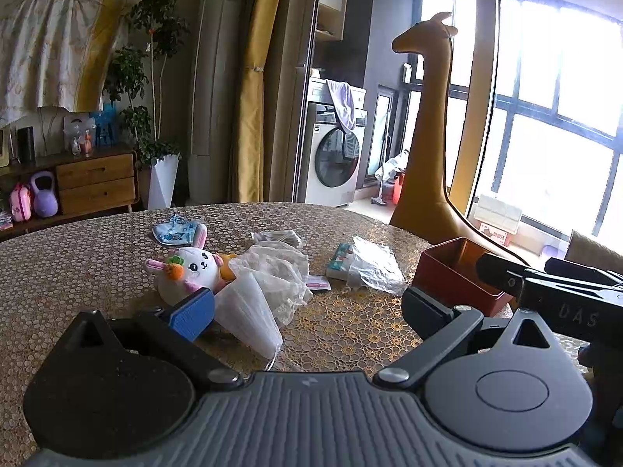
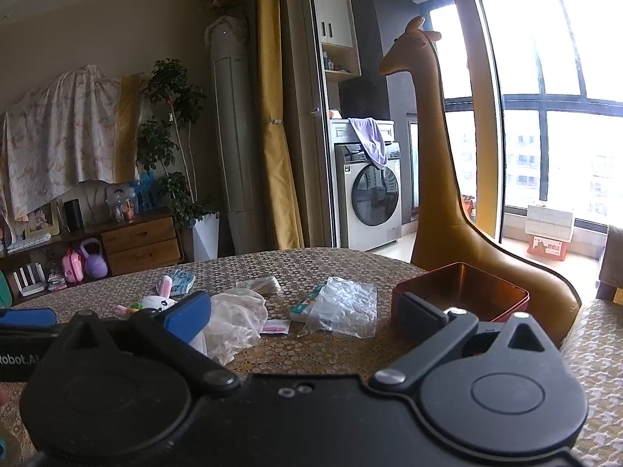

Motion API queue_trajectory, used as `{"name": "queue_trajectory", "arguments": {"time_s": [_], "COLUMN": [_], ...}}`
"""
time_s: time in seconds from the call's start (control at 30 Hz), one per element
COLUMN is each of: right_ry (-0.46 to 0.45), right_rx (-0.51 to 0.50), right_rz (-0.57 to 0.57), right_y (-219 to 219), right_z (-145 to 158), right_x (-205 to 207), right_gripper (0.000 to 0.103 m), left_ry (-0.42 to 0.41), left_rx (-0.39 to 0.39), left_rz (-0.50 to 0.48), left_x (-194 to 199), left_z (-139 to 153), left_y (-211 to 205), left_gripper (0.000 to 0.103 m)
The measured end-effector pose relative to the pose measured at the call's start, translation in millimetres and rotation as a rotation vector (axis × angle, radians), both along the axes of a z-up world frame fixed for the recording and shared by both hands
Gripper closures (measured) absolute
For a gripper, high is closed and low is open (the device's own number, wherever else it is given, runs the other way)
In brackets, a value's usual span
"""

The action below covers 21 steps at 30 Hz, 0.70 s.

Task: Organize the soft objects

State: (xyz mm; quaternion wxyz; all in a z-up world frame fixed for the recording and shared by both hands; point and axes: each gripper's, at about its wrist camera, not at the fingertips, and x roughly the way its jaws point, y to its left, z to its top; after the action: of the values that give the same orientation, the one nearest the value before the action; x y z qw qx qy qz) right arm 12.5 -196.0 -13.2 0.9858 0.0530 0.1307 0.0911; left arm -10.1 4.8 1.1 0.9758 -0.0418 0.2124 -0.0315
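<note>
In the left wrist view a white bunny plush (image 1: 190, 272) lies on the patterned table (image 1: 78, 272), just beyond my left finger's blue pad (image 1: 192, 313). A white face mask (image 1: 249, 311) and a crumpled lace cloth (image 1: 278, 272) lie beside it, between the fingers. My left gripper (image 1: 307, 311) is open and holds nothing. A red tin box (image 1: 459, 276) stands at the right. My right gripper (image 2: 303, 315) is open too and empty, above the table; the red tin box (image 2: 459, 288) sits just past its right finger, with the lace cloth (image 2: 237, 319) and the bunny plush (image 2: 159, 299) at its left.
A blue pouch (image 1: 175, 231), a packet of swabs (image 1: 276, 237), a tissue pack (image 1: 338, 260), a clear plastic bag (image 1: 373, 264) and a small pink packet (image 1: 317, 282) lie mid-table. A tall brown giraffe figure (image 1: 432, 136) stands behind the far right edge. The other gripper's body (image 1: 545, 284) reaches in beside the box.
</note>
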Motion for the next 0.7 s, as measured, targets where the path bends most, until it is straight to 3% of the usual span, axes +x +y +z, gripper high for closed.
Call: {"name": "queue_trajectory", "arguments": {"time_s": [0.7], "right_ry": [0.039], "right_rx": [-0.023], "right_rz": [0.022], "right_y": [11], "right_z": [-2], "right_x": [13], "right_gripper": [0.003], "left_ry": [0.028], "left_rx": [-0.004], "left_rz": [-0.012], "left_x": [15], "left_z": [-4], "left_y": [10], "left_gripper": [0.000]}}
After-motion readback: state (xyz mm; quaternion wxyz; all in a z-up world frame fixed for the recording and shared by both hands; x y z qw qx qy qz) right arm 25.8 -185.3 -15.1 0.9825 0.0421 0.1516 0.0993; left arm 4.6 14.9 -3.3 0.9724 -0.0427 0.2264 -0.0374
